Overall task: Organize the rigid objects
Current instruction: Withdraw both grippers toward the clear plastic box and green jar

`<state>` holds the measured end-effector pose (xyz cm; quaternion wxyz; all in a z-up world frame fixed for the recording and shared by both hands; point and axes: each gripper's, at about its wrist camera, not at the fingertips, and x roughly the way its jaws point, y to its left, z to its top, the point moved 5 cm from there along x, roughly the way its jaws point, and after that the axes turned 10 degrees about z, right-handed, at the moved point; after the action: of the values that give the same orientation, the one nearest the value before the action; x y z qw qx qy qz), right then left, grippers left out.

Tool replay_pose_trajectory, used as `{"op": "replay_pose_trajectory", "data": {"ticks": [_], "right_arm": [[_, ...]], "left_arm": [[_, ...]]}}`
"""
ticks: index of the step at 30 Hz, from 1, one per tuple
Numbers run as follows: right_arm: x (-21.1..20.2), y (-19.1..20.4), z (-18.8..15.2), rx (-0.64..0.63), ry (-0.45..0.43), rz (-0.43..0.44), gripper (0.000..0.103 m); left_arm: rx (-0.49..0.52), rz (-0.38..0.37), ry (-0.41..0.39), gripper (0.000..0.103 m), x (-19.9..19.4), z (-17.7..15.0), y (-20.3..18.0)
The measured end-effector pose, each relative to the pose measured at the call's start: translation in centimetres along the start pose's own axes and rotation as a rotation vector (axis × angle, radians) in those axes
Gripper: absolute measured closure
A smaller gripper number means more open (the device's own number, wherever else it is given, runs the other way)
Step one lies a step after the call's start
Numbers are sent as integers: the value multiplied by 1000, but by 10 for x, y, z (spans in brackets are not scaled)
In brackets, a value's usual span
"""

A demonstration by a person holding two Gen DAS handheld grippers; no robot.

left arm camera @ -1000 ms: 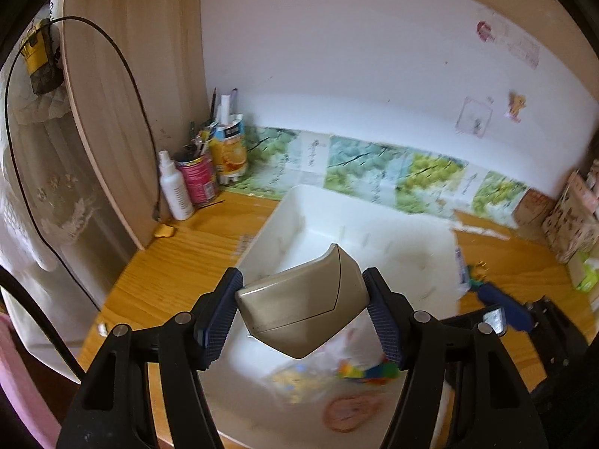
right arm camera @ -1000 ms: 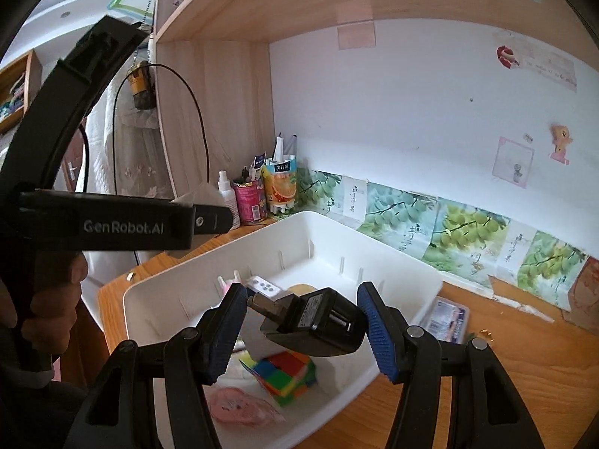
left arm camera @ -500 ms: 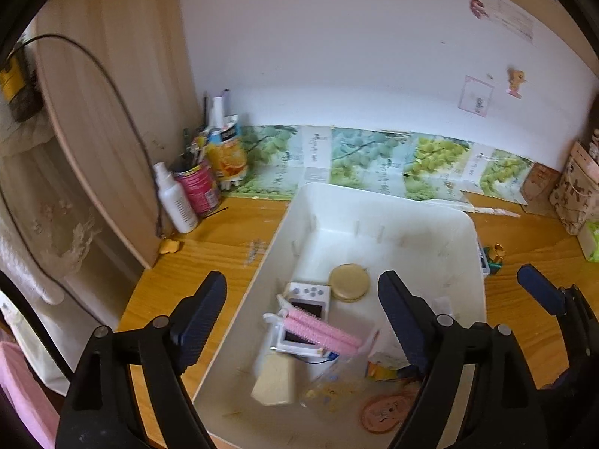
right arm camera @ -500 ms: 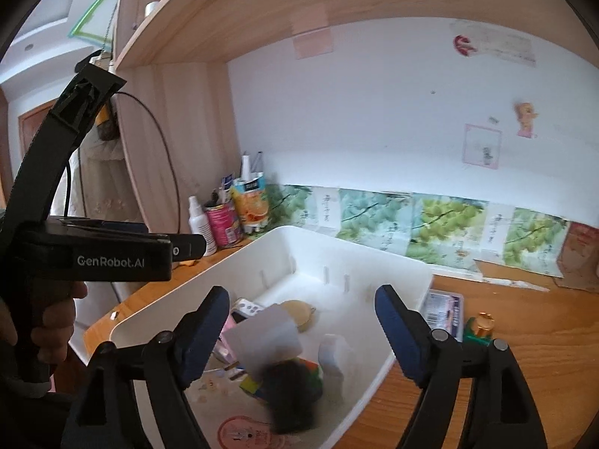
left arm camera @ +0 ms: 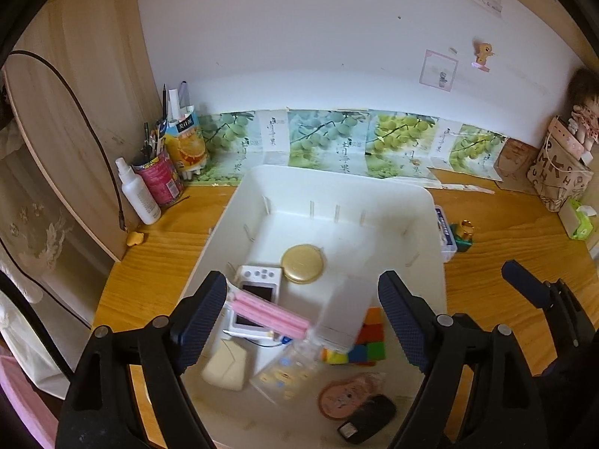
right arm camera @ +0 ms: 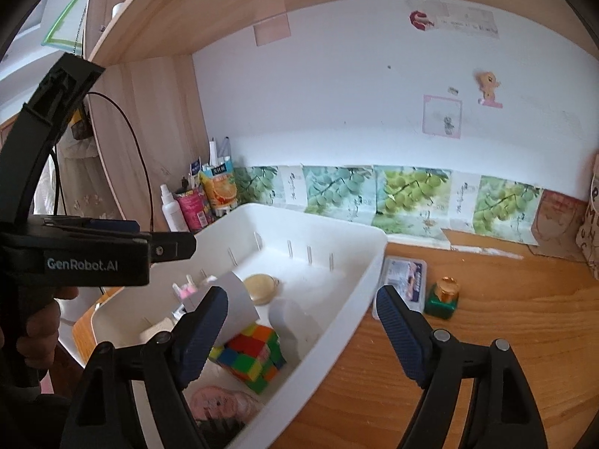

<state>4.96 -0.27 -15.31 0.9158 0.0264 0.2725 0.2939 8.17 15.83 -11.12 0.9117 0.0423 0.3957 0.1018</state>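
My left gripper (left arm camera: 301, 284) hangs open above the near end of the white bin (left arm camera: 337, 177), with nothing between its fingers. A beige case (left arm camera: 224, 370) lies on the bin floor below it. Beside it are a white handheld console (left arm camera: 258, 288), a pink strip (left arm camera: 269, 314), a gold round compact (left arm camera: 302, 263) and a colour cube (left arm camera: 368, 340). A black device (left arm camera: 367, 422) lies at the bin's near edge. My right gripper (right arm camera: 299, 299) is over the bin's right wall (right arm camera: 337, 329); its jaws are opening and hold nothing.
On the wooden desk right of the bin lie a clear case (right arm camera: 406, 280) and a green bottle with a gold cap (right arm camera: 443, 295). A spray bottle (left arm camera: 138, 191), a pen can (left arm camera: 159, 179) and a juice carton (left arm camera: 185, 146) stand at the back left. A paper bag (left arm camera: 561, 176) is far right.
My left gripper let go of the beige case and my right let go of the black device. Both now lie in the bin, and both grippers stand open and have shifted slightly.
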Motion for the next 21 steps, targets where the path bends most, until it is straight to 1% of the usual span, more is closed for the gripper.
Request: {"op": "replay_pose_trajectory", "data": {"ticks": [5, 10, 18, 21], "right_arm": [[-10, -14, -7, -10, 28, 17, 21], [-22, -34, -13, -14, 53, 39, 21], [-40, -72, -16, -41, 103, 67, 21], [-46, -88, -21, -52, 135, 72, 21]], "left_arm": [[-32, -3, 24, 17, -6, -4, -16], [-57, 10, 40, 17, -15, -7, -38], [-80, 7, 96, 17, -21, -14, -83], [-86, 7, 136, 17, -20, -20, -98]]}}
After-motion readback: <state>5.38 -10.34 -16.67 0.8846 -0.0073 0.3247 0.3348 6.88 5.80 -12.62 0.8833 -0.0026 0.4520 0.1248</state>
